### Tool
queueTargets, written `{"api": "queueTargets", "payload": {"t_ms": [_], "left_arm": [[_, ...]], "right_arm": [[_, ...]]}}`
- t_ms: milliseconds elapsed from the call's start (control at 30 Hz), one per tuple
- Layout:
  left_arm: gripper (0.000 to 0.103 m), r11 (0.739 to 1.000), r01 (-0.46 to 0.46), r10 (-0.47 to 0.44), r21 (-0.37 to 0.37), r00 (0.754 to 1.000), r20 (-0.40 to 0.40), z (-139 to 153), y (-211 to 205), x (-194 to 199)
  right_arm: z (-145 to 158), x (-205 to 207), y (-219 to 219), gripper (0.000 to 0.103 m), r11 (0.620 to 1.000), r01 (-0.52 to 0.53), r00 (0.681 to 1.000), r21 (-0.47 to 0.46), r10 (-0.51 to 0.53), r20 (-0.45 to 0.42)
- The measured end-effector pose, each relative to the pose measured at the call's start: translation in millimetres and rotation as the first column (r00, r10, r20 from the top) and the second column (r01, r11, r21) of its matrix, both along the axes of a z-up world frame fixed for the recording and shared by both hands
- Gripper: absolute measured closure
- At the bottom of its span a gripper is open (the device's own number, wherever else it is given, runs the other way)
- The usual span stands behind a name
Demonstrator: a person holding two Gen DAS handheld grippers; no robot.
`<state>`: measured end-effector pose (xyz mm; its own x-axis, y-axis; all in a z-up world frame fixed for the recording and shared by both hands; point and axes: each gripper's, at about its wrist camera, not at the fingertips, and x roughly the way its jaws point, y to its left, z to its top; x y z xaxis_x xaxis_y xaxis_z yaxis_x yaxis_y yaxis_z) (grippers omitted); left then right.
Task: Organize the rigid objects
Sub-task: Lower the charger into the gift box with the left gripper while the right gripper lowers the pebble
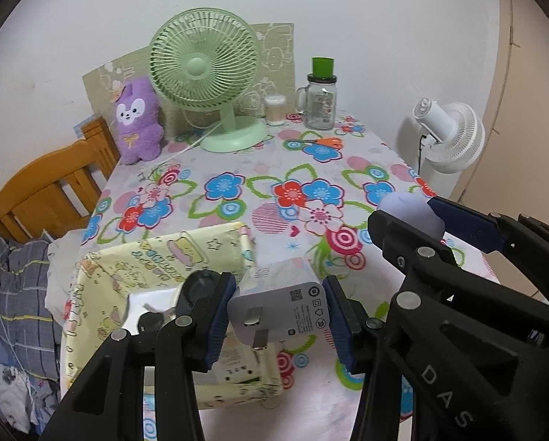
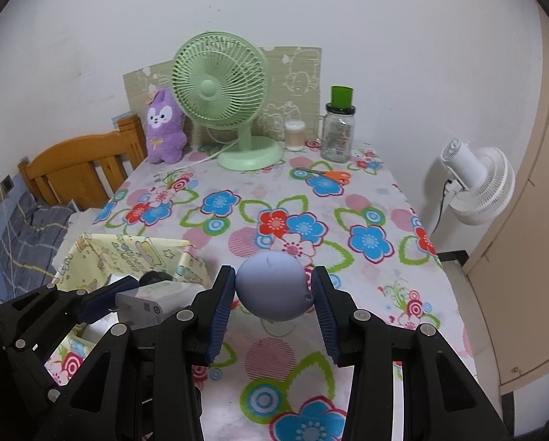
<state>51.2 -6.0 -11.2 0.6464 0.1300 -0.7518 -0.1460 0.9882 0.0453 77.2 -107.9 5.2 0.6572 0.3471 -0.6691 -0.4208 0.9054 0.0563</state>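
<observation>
Flowered table by a white wall, both grippers loaded

The left gripper pinches a white charger above the yellow box; the right gripper clamps a lilac ball over the floral tablecloth. At the back stand a green fan, a purple plush and a jar.

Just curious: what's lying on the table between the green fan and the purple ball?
Only bare flowered tablecloth lies between the green fan and the purple ball, seen in the right wrist view.
</observation>
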Motion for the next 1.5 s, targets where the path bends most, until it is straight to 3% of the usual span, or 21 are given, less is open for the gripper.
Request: {"api": "queueTargets", "payload": {"t_ms": [767, 1500], "left_arm": [[0.053, 0.993, -0.115, 0.115, -0.021, 0.993, -0.017, -3, 74, -7], [0.052, 0.982, -0.189, 0.185, -0.025, 0.976, -0.113, -49, 139, -7]], "right_arm": [[1, 5, 80, 0.057, 0.992, -0.129, 0.991, -0.011, 0.129, -0.025], [-44, 14, 157, 0.057, 0.970, -0.226, 0.969, -0.087, 0.215, -0.124]]}}
